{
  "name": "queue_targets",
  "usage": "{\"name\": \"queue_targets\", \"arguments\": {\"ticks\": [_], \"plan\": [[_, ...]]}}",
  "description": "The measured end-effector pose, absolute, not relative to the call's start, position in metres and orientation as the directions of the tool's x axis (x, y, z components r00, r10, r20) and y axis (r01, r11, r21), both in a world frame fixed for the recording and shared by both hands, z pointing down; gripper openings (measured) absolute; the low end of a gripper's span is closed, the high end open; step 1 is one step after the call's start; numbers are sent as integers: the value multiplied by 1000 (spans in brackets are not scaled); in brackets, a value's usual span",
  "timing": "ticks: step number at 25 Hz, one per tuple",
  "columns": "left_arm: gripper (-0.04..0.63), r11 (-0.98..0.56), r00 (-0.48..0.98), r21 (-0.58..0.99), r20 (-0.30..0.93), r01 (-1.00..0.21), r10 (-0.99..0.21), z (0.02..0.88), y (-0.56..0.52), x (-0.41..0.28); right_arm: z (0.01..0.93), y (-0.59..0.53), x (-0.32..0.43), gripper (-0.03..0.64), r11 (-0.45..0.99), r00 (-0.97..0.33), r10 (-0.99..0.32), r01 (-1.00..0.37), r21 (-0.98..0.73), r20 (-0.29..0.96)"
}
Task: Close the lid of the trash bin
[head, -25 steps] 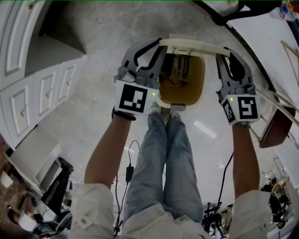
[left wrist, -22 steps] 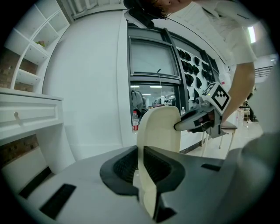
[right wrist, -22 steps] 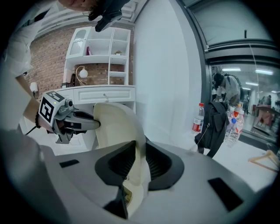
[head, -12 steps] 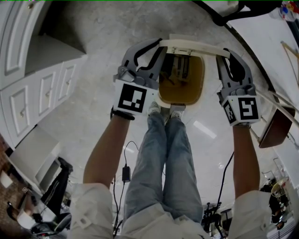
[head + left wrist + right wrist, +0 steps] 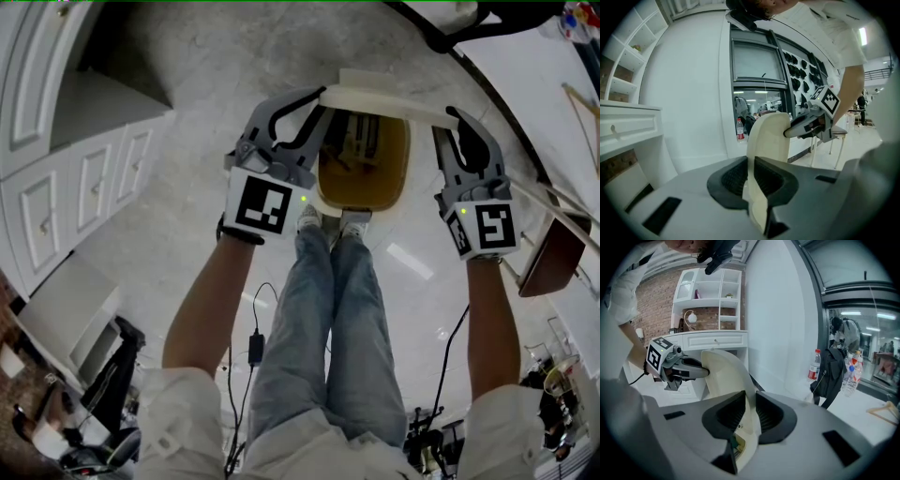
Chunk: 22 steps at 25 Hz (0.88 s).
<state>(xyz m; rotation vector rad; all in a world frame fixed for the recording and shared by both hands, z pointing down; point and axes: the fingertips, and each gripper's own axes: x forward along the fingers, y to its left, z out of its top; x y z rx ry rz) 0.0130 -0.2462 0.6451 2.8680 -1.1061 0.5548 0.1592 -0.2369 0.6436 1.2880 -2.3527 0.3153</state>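
Observation:
The trash bin (image 5: 364,192) stands open on the floor in front of the person's shoes, its brownish inside showing. Its cream lid (image 5: 384,97) stands raised at the far side, seen edge-on. My left gripper (image 5: 319,101) is shut on the lid's left end and my right gripper (image 5: 448,118) on its right end. In the left gripper view the lid (image 5: 769,136) runs upright between the pads of the left gripper (image 5: 752,180), with the right gripper (image 5: 811,124) clamped farther along. In the right gripper view the lid (image 5: 723,371) sits in the right gripper (image 5: 750,416), and the left gripper (image 5: 682,367) holds its far end.
White cabinets with drawers (image 5: 84,187) line the left. The person's legs (image 5: 328,300) stand just behind the bin. A cable (image 5: 258,337) lies on the floor. A brown chair (image 5: 555,253) is at the right. A water bottle (image 5: 814,364) and a black bag (image 5: 829,376) lie beyond the lid.
Almost nothing: the left gripper has rolled slightly with the lid's end; both grippers stay clamped on the lid in the same place.

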Motion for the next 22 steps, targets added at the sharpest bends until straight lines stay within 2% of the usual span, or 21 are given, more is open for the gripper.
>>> {"name": "queue_targets", "arguments": {"ticks": [22], "plan": [[58, -842, 732, -213, 420, -495, -537, 658, -186, 14, 655, -180, 154, 98, 588, -478, -685, -808, 29, 550]]}}
